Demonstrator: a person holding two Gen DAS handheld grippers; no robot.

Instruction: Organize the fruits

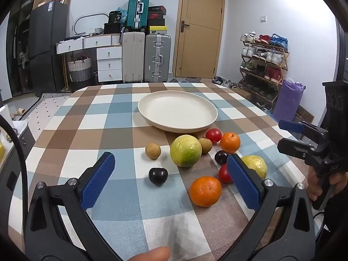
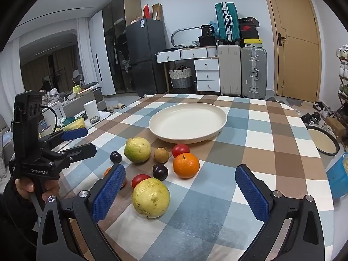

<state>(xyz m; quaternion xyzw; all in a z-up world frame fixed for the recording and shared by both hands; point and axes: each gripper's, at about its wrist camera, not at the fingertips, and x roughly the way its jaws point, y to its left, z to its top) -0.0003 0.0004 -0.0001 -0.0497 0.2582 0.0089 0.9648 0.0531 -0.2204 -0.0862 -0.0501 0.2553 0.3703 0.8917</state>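
Observation:
A cream plate sits bare on the checked tablecloth. In front of it lies a cluster of fruit: a green guava, a yellow guava, two oranges, two tomatoes, two dark plums and brown longans. My left gripper hovers open over the cluster's near left side. My right gripper hangs open over its right side. Neither holds anything.
The table's round edge drops off to the right, with a blue basket and a round tray beyond it. Suitcases, drawers, a dark fridge, a door and a shoe rack stand behind the table.

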